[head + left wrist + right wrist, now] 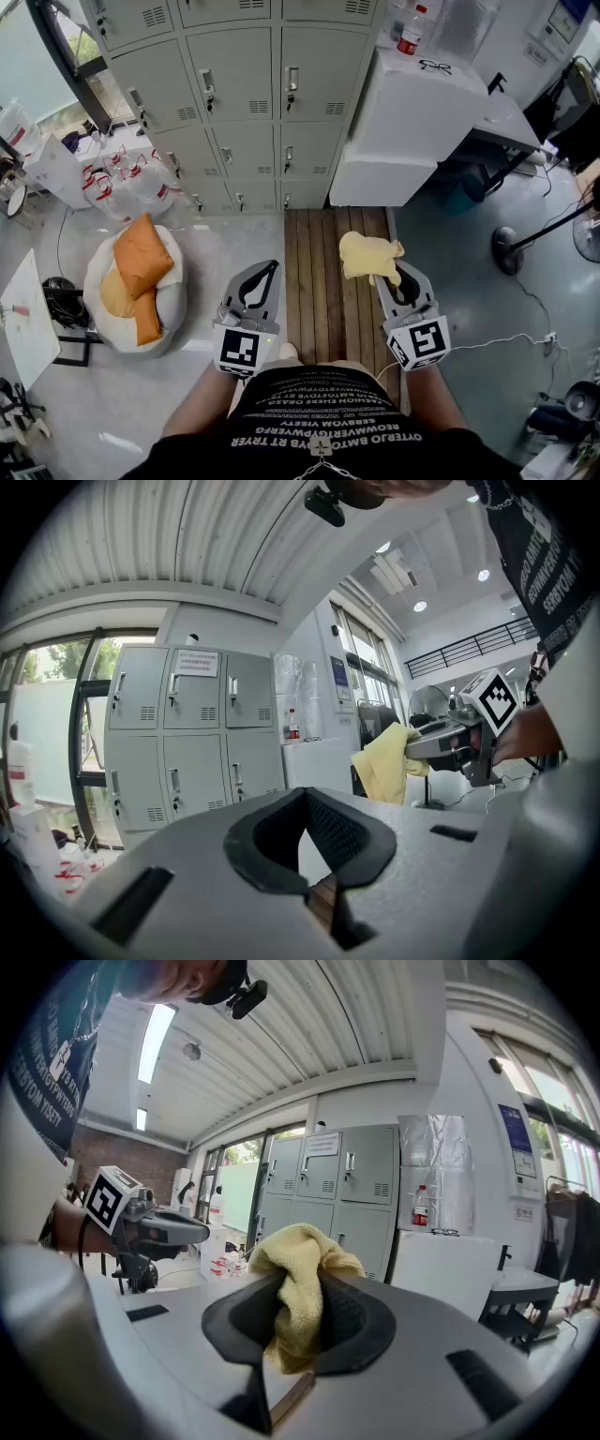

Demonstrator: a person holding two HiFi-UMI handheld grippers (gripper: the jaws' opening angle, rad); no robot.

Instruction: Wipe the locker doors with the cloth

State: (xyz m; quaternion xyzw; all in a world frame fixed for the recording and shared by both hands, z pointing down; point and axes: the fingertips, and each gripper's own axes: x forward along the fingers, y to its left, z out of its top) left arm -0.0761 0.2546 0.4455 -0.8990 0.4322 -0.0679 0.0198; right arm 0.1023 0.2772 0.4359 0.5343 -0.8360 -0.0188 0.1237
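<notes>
Right gripper: jaws pinch the yellow cloth. Left gripper: jaws pressed together, nothing between. We note the locker doors lie straight ahead of the cloth, well apart. We judge the cloth-bearing right gripper must reach forward to them.

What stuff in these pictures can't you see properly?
- Top of the lockers: cut off by the head view's upper edge.
- Writing on the paper notice: too small and blurry in the left gripper view.
- Lower end of the yellow cloth: hidden inside the right tool, right gripper view.
- Label on the bottle: too small to read, head view.
</notes>
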